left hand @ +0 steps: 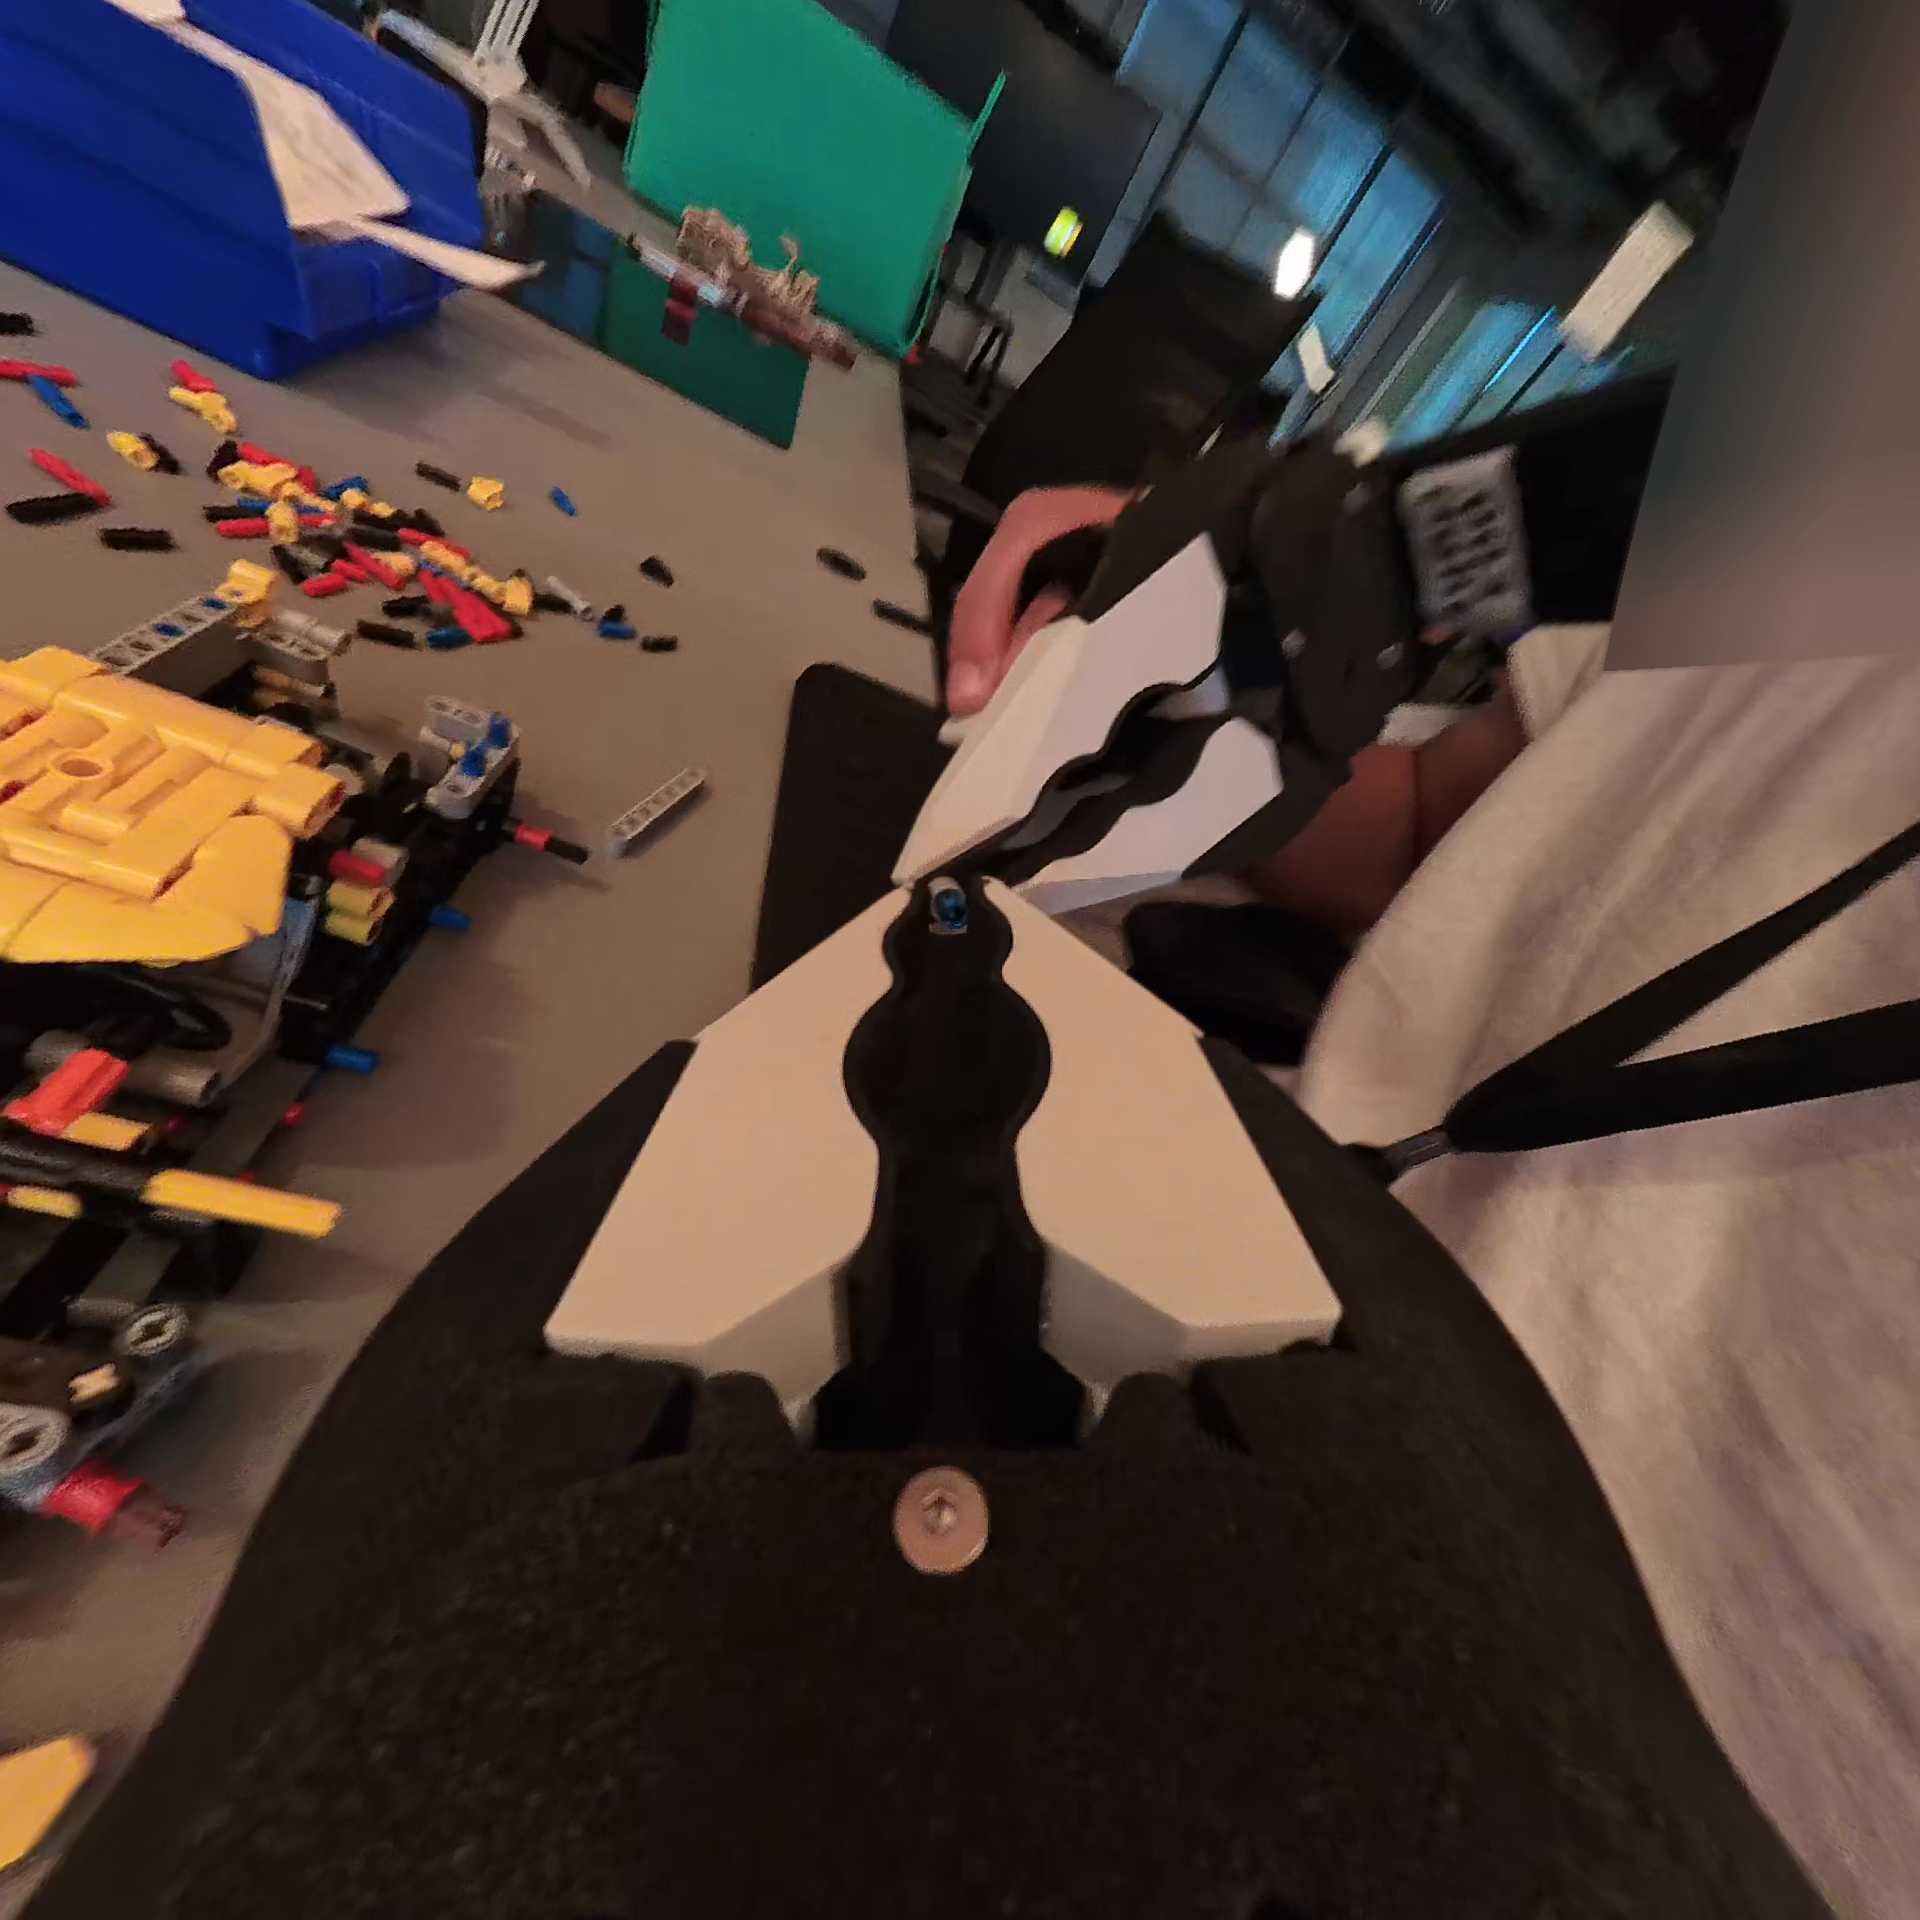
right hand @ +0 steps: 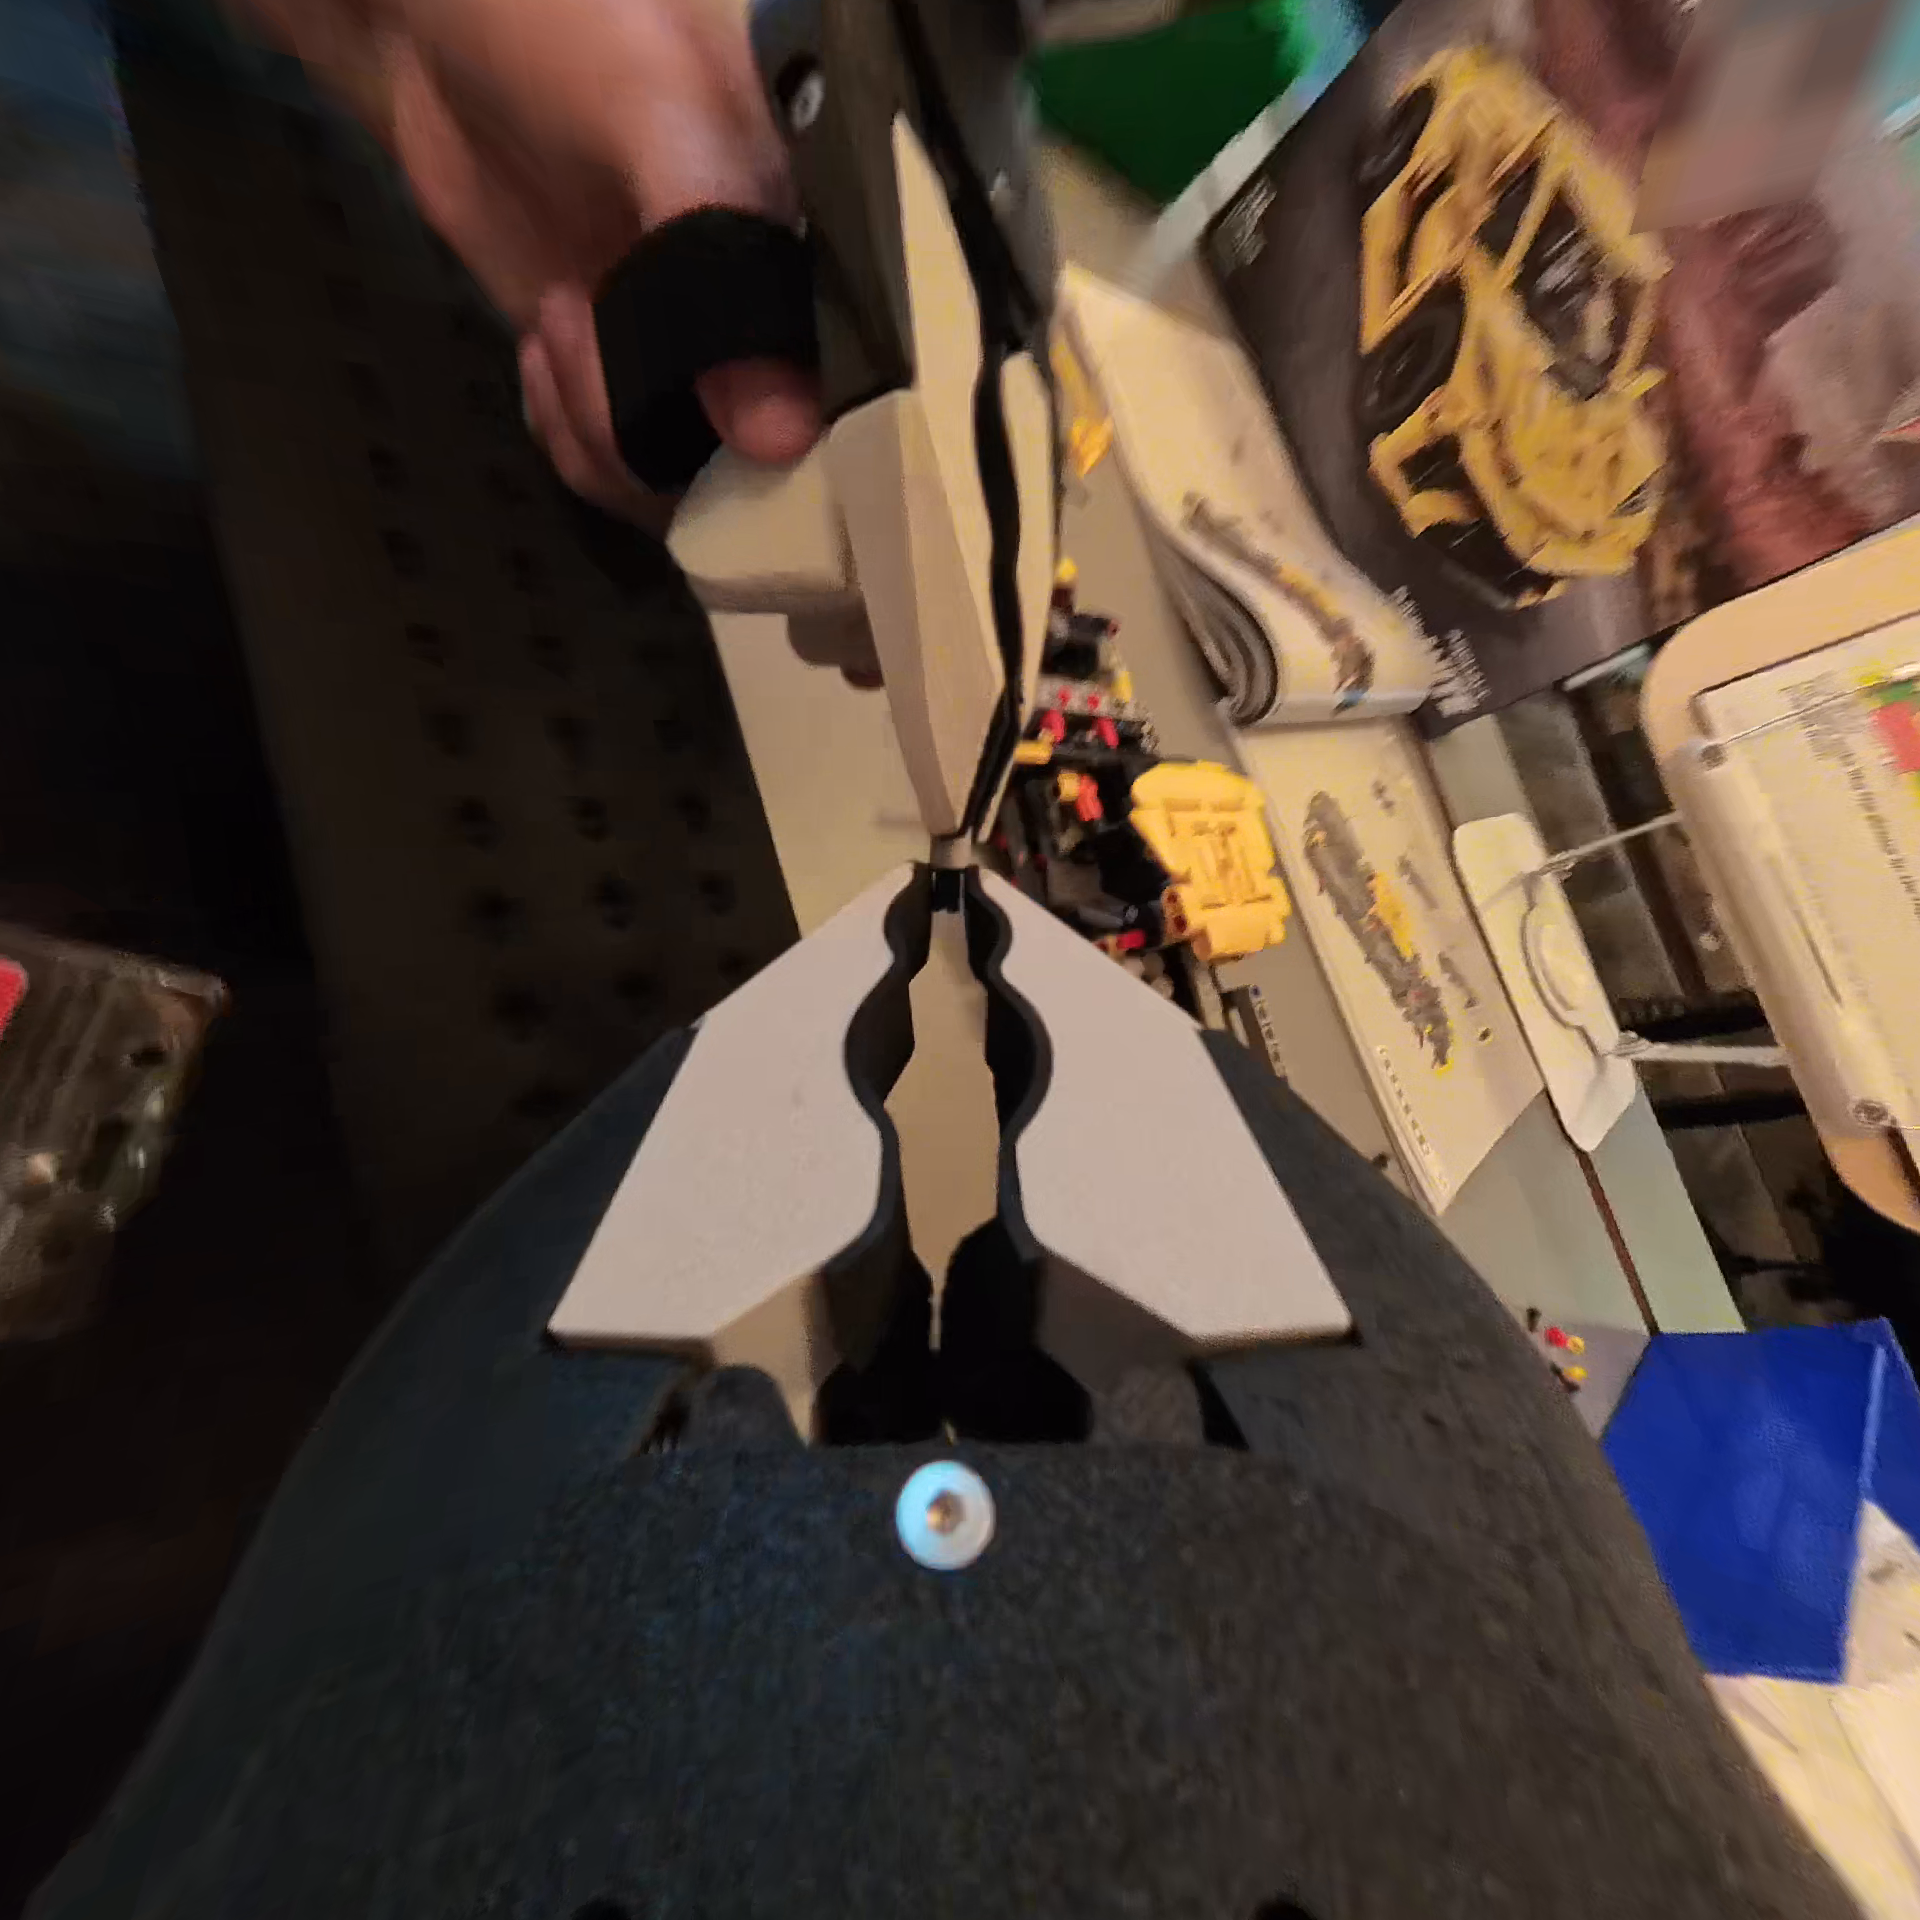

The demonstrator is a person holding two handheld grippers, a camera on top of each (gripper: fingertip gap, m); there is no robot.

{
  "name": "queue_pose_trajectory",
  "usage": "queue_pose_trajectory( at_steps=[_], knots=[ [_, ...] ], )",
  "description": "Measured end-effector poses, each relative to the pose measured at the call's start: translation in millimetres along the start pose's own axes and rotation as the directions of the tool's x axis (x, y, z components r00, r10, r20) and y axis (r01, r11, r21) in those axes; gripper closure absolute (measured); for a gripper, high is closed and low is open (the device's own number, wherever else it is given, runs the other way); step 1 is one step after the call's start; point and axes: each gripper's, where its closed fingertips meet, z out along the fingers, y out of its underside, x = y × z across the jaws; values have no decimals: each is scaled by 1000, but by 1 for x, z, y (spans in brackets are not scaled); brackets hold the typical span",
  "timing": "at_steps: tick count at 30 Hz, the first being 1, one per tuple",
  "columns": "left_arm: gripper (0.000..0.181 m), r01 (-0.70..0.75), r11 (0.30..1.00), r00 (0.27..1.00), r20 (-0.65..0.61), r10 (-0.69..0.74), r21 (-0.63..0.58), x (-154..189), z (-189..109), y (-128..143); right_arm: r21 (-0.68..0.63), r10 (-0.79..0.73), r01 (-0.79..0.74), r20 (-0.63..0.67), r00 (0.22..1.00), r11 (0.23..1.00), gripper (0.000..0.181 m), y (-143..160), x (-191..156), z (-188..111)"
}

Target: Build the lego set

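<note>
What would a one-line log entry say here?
left hand-held gripper: shut on small blue piece | right hand-held gripper: tip-to-tip with left | yellow model: on table

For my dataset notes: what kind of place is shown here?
Probably an indoor workshop or lab, not a home. A grey worktable holds loose lego pieces, blue storage bins and a half-built yellow lego vehicle; open instruction booklets lie nearby.

Right gripper pinches a small black piece at frame centre, meeting the left gripper tip-to-tip; yellow lego model lies behind.
</note>
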Motion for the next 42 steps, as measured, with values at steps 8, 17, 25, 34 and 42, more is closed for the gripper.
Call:
queue_pose_trajectory(
  at_steps=[8, 17, 25, 34, 42],
  knots=[
    [175, 170, 961, 956, -274, -107, 219, 36, -11, -27, 331, 343, -414, 253, 905, 848, 177, -39, 4, -29],
    [176, 199, 951, 936, -332, -113, 238, 45, -12, -31, 382, 346, -441, 294, 891, 812, 176, -46, 5, -39],
    [175, 187, 963, 947, -297, -123, 197, 38, -10, -26, 354, 330, -415, 277, 902, 838, 177, -40, 3, -35],
    [174, 131, 988, 967, -230, -108, 85, 32, 1, -10, 259, 285, -360, 284, 915, 896, 177, -28, -1, -27],
    [174, 170, 980, 963, -227, -143, 104, 24, 3, -12, 240, 290, -361, 287, 913, 901, 177, -21, 0, -25]
  ],
)
